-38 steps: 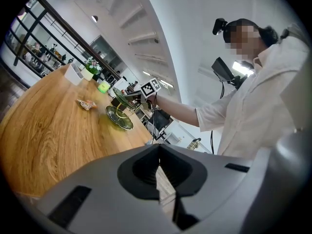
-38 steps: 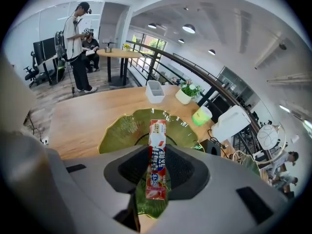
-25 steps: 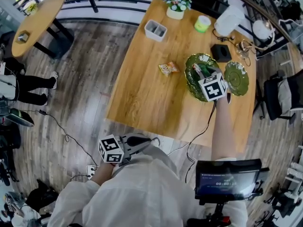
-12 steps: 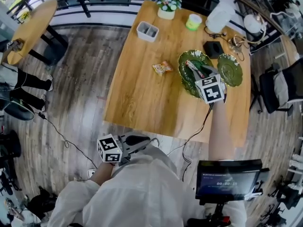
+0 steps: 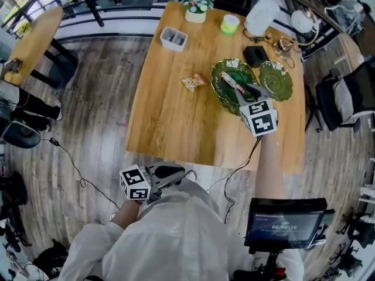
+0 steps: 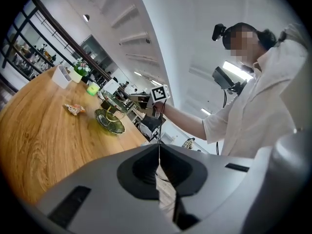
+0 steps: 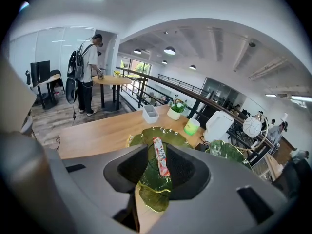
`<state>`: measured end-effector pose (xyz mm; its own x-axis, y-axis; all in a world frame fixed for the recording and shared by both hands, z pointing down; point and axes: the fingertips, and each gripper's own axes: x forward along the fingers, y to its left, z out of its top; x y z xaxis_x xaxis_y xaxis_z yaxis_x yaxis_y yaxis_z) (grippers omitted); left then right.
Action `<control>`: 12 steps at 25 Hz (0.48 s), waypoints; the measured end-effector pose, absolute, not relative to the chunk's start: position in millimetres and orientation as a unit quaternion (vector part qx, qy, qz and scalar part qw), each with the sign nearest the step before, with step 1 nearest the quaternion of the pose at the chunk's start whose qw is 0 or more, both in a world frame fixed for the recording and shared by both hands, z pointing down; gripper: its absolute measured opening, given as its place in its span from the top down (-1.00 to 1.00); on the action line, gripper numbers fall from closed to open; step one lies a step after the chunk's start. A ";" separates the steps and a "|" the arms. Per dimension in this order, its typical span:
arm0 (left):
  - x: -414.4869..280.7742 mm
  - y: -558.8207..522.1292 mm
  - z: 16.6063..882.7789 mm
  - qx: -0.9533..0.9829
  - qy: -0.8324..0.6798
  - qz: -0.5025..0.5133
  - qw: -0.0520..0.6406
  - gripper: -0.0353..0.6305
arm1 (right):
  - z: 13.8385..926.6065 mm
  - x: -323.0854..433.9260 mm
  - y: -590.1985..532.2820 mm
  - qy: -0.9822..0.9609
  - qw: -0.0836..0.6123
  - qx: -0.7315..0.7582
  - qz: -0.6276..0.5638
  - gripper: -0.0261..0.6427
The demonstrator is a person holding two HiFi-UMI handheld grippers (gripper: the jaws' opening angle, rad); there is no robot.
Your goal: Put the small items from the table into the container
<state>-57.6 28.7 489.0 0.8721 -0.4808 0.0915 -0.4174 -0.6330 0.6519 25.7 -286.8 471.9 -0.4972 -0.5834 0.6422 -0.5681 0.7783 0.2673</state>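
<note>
On wooden table (image 5: pixel 170 122), at 9 o'clock of green leaf dish (image 5: pixel 220 92): 1 snack packet (image 5: pixel 191 82), orange/yellow, crinkled, loose, not yet collected. Item 2: wrapped bar (image 5: pixel 229 79), red/white, lying flat inside the dish, clear of both pads. R gripper (image 5: pixel 248 93): jaws parted, nothing clamped. The bar shows thru the gap but rests free on the dish. L gripper (image 6: pixel 159 155): jaws pressed together, empty, held off the table's 6 o'clock edge near the person's body. Step in hand (est.): get R gripper clear of the dish, then fetch the packet. Handling notes: lift clear before swinging toward 9 o'clock, so jaws don't snag the wavy rim or drag the bar out. Come down on the packet from above w/ jaws wide and pinch across a crimped end, as the film is prob. slippery & crushable. Let go low over dish centre. Also present: 2nd green dish (image 5: pixel 275 81) at 3 o'clock, white divided bin (image 5: pixel 174 38) at 11 o'clock. Markings: bar & packet print too small to read; gripper cubes carry b/w square codes only, no text.
</note>
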 end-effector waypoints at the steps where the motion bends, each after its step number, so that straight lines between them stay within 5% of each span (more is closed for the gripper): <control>1: -56.3 29.0 489.7 0.904 -0.247 -0.043 0.346 0.87 | 469.5 27.8 -280.6 -0.868 0.367 0.335 -0.009 0.57; 12: -33.6 25.7 486.3 0.919 -0.205 -0.031 0.337 0.87 | 471.4 75.3 -194.8 -0.878 0.287 0.381 0.037 0.57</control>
